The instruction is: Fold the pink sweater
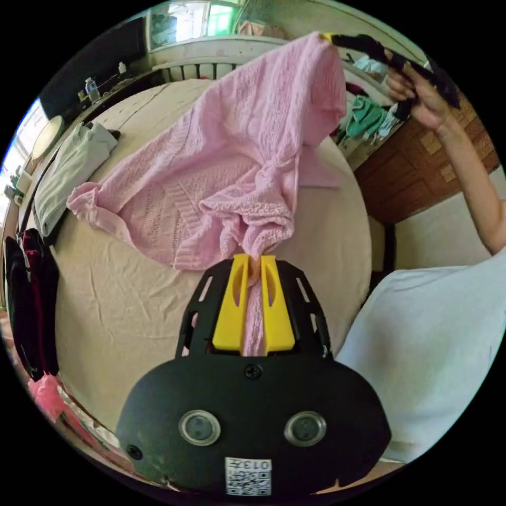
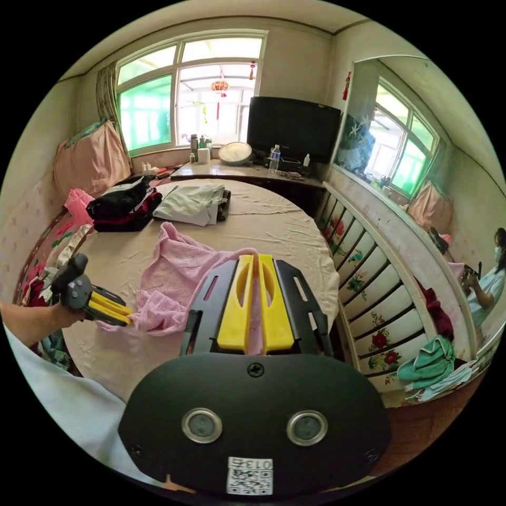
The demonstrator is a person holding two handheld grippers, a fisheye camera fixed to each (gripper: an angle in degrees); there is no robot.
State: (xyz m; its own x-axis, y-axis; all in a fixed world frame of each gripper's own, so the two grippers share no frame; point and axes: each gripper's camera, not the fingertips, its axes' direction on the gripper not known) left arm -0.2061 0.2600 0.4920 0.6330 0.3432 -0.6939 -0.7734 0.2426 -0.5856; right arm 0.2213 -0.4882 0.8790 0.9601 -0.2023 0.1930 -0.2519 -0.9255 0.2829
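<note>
The pink knitted sweater hangs stretched between both grippers above the beige bed sheet. My left gripper is shut on a bunched edge of it, pink knit running between the yellow jaws. The right gripper pinches its upper corner at the top of the left gripper view, held by a hand. In the right gripper view, my right gripper is shut with pink fabric between its jaws, the sweater droops to the sheet, and the left gripper grips its far end.
Folded pale clothes and a dark pile lie at the bed's far side. A painted white headboard borders the bed, with green cloth on the floor. A desk carries bottles and a screen. The person's light shirt is close.
</note>
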